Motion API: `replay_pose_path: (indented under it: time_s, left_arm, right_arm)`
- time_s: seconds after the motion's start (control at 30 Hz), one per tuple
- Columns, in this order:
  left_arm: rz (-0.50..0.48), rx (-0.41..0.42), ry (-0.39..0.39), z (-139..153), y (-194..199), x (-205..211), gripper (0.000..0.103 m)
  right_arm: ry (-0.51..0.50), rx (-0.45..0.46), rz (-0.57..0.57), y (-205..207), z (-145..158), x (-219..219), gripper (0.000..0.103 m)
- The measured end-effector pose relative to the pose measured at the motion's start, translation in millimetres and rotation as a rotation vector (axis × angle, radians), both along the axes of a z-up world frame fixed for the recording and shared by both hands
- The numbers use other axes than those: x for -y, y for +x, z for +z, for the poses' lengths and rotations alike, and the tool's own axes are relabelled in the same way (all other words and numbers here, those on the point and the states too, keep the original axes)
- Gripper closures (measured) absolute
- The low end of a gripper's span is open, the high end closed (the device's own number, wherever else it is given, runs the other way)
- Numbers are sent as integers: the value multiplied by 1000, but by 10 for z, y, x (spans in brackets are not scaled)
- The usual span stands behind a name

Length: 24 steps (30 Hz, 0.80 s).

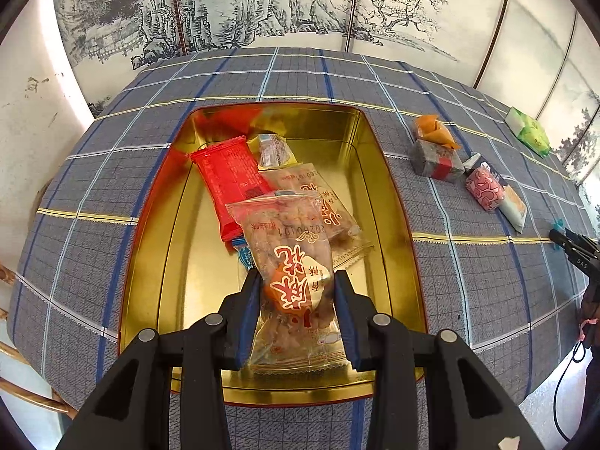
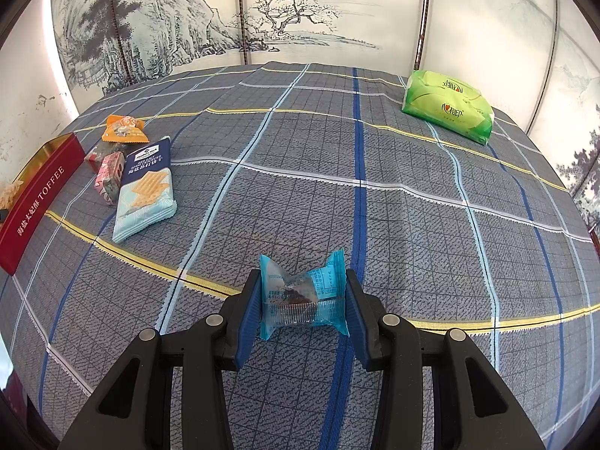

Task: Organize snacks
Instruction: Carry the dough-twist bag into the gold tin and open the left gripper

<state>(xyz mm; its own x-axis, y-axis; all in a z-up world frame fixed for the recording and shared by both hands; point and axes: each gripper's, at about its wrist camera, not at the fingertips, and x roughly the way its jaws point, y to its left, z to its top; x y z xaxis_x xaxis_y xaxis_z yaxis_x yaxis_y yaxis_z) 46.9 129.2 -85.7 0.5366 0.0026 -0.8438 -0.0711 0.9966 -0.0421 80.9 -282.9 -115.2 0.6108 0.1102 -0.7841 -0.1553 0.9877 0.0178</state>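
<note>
A folding screen (image 2: 285,18) painted with an ink landscape stands behind a desk (image 2: 375,225) covered in grey-blue plaid cloth. Left wrist view: the left hand-held gripper (image 1: 297,292) is over the near end of an open gold tin (image 1: 382,195), its blue pads (image 1: 249,311) pressed against both sides of a clear snack packet (image 1: 292,273) with red characters, grasping it partly closed; the packet's far end lies over a similar clear packet (image 1: 318,202) in the tin. Also in the tin are a red wrapper (image 1: 228,180) and a small yellow packet (image 1: 272,150). To the tin's right on the cloth lie an orange packet (image 1: 435,129), a grey block with a red band (image 1: 435,161), a pink patterned sweet (image 1: 485,189) and a green tissue pack (image 1: 528,131). Right wrist view: the right hand-held gripper (image 2: 303,300) holds a blue-wrapped cake (image 2: 303,300) between its pads, jaws moderately wide, close above the cloth. At left lies a cracker packet (image 2: 146,191) beside the tin's red wall marked TOFFEE.
</note>
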Motion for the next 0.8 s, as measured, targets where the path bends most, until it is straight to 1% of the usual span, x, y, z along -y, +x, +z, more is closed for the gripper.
replay_pose_path:
  time_s: [0.27,0.43,0.47,0.6,0.63,0.77,0.8]
  left_arm:
    - [-7,-12,8,-45,17,32,68]
    - [0,8,34,-11,-10,45,68]
    - [-1,10,35,-1,-13,43,67]
    - [17,27,42,59,-49,0,56]
    - [27,39,43,83,-68,-18,55]
    - [98,101,60,237,-199,-150,48]
    - [116,113,61,274,-234,-201,48]
  right_arm:
    - [-2,0,0,4,2,-3,60]
    - [-2,0,0,5,3,-5,60]
    - [-2,0,0,4,4,-8,60]
    - [-1,0,-1,5,4,-8,60]
    - [-2,1,-1,5,5,-13,61]
    - [13,0,-19,-14,0,18,63]
    - [24,-1,-25,-24,1,31,64]
